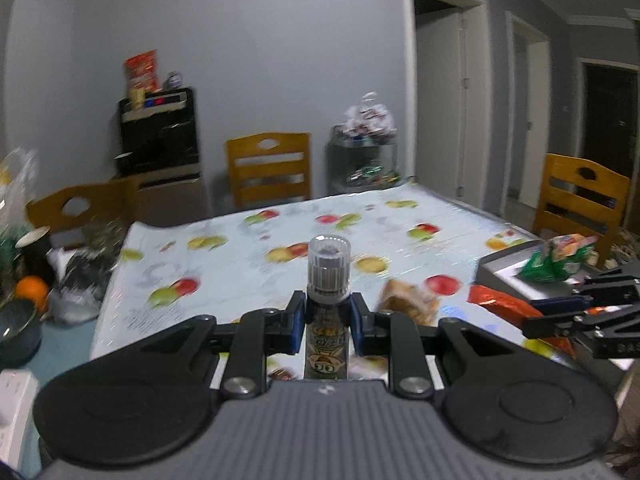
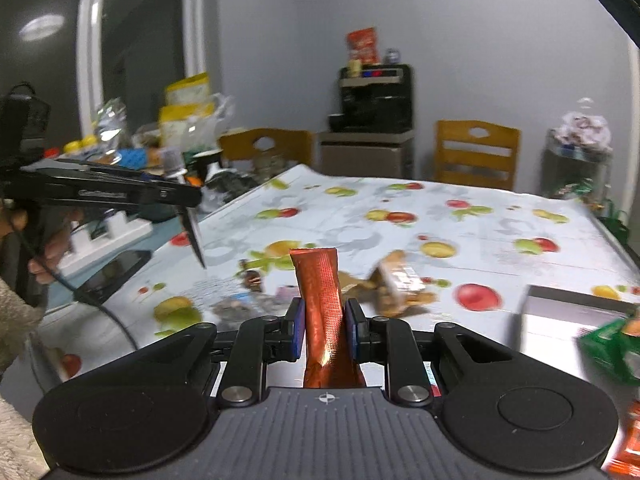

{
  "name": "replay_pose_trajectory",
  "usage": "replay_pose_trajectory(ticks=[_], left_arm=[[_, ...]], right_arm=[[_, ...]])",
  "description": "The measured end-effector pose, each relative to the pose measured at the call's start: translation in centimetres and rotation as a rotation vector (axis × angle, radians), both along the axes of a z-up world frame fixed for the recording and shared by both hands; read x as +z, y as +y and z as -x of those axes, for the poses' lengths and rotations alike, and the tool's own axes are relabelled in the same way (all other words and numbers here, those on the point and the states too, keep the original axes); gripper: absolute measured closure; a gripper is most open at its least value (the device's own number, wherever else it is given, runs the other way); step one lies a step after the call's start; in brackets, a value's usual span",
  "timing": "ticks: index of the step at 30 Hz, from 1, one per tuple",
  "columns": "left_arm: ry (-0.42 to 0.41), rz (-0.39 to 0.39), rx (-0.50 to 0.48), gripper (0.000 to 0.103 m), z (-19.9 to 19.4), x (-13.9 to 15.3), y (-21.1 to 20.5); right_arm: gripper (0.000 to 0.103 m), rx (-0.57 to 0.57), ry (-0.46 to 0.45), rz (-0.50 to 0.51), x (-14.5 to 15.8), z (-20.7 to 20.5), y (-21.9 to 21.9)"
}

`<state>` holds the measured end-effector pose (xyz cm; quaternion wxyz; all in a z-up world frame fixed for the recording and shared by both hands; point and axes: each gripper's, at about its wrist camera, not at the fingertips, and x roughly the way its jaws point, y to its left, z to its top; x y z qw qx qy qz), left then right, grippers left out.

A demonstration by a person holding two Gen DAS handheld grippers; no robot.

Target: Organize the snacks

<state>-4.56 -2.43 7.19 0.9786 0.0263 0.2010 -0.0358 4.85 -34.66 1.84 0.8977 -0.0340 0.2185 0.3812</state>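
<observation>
1. Grey walls, white door frames and wooden chairs (image 1: pixel 269 168) ring the fruit-print table (image 1: pixel 248 248) in the left wrist view; a dark appliance stack (image 1: pixel 158 128) stands against the back wall, and a jar of wrapped sweets (image 1: pixel 366 160) sits just past the table's far edge.

2. In that same view I have my left gripper (image 1: pixel 327 322) pinching a small bottle (image 1: pixel 328 280) with a clear ribbed cap. It stands upright between the blue pads, clear of the table, which I read as carrying it toward a sorting spot.

3. Near the table's right edge I see a grey box (image 1: pixel 508 268) with a green packet (image 1: pixel 556 258) in it; I judge that is where the snacks collect. A brown wrapped snack (image 1: pixel 408 300) lies loose on the cloth, just right of the bottle.

4. From the right wrist view, the same table (image 2: pixel 400 216) runs to its far edge by the chairs, with clutter of bags and bottles (image 2: pixel 180 120) off its left edge.

5. My right gripper (image 2: pixel 323 330) is clamped on an orange-red sachet (image 2: pixel 320 292), held on end so it clears the loose snacks below.

6. To the left, the other gripper shows side-on in a hand (image 2: pixel 48 240). The grey box (image 2: pixel 560 312) sits near the table's right edge, with the green packet (image 2: pixel 608 344) at its near end.
</observation>
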Motion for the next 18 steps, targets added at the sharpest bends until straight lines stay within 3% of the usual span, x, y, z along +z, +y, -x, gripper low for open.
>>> replay_pose_trajectory(ticks=[18], left_arm=[[-0.003, 0.007, -0.401, 0.083, -6.9, 3.3, -16.7]], right_arm=[[0.080, -0.360, -0.003, 0.009, -0.8, -0.6, -11.9]])
